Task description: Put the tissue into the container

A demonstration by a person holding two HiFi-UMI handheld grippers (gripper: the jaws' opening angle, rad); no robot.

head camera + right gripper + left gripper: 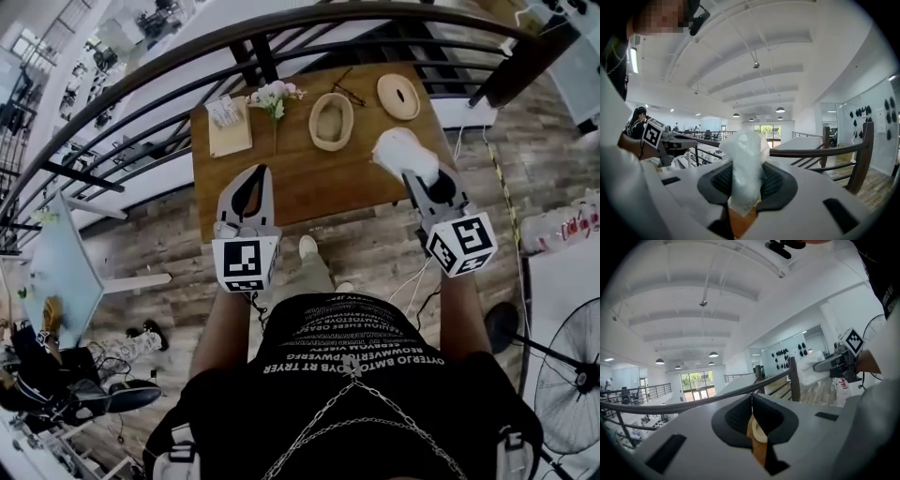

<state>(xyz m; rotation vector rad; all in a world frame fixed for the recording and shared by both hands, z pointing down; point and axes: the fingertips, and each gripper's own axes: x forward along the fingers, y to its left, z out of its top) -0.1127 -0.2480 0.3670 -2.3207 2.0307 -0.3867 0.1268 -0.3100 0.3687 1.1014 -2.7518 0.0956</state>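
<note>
White tissue (pixel 403 153), pinched in my right tool (pixel 419 178), hangs right of the container (pixel 331 121); my left tool (pixel 253 176) is pressed together, empty.

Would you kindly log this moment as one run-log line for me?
right gripper: shut on tissue | left gripper: shut, empty | container: on table, tissue not yet in

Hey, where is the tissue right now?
In the head view the tissue is at the right, pinched in the right tongs over the right end of the wooden table, just right of the oval container.
</note>
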